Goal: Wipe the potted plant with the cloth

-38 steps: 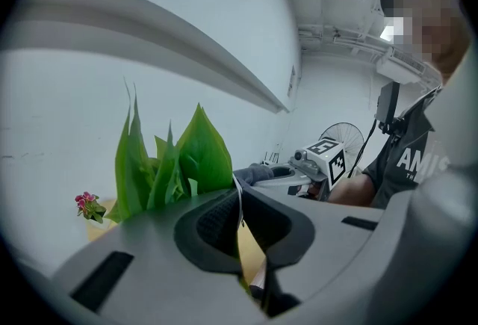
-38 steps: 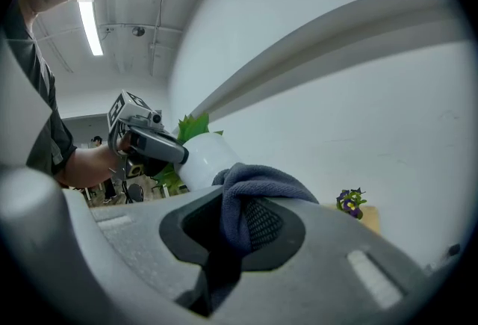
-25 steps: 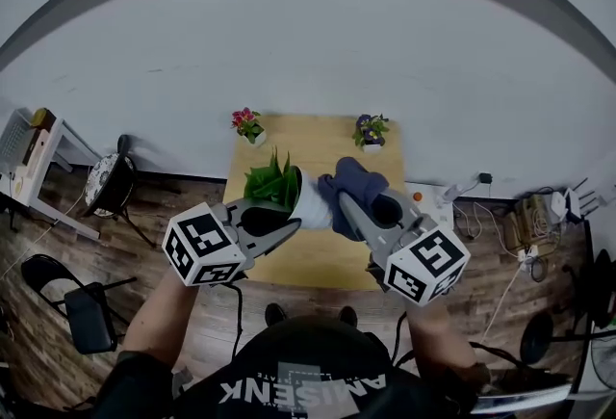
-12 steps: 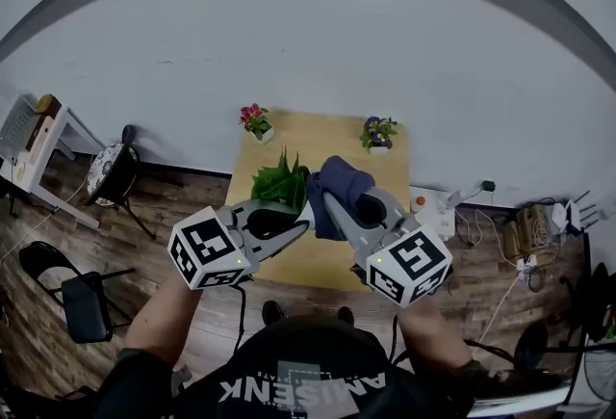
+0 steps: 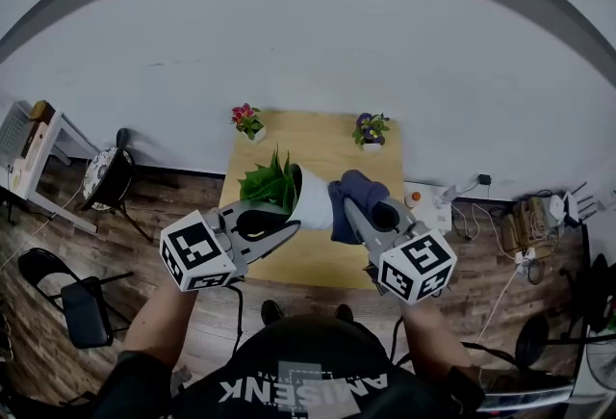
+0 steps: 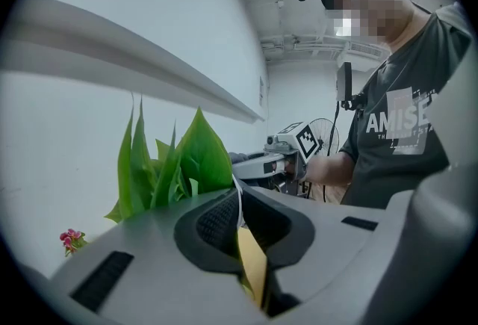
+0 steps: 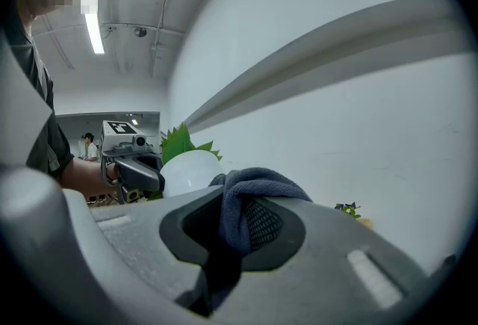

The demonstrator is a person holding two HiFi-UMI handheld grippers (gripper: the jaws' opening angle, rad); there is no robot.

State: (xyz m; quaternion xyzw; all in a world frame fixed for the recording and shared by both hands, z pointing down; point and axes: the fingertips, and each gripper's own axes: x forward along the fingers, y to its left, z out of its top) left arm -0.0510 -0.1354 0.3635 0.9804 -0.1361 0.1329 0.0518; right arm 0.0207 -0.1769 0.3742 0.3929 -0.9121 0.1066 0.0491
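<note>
over the table (image 5: pixel 322 145), the left gripper (image 5: pixel 279 220) is pinching the potted plant (image 5: pixel 310 202) by its rim, jaws narrow; the right gripper (image 5: pixel 350 211) is clamping the cloth (image 5: pixel 360 187) against it.

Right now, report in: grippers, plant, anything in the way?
Left gripper shut on pot rim, plant held up, tilted. Right gripper shut on cloth, cloth at pot's side. Nothing between; two flower pots far back.

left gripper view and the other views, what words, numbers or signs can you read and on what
"AMISE": white print on the person's shirt, its end out of view.
Smaller line under it: too blurred to read.
Left marker cube, right marker cube: square code patterns, no words.
Potted plant, cloth: no print.
</note>
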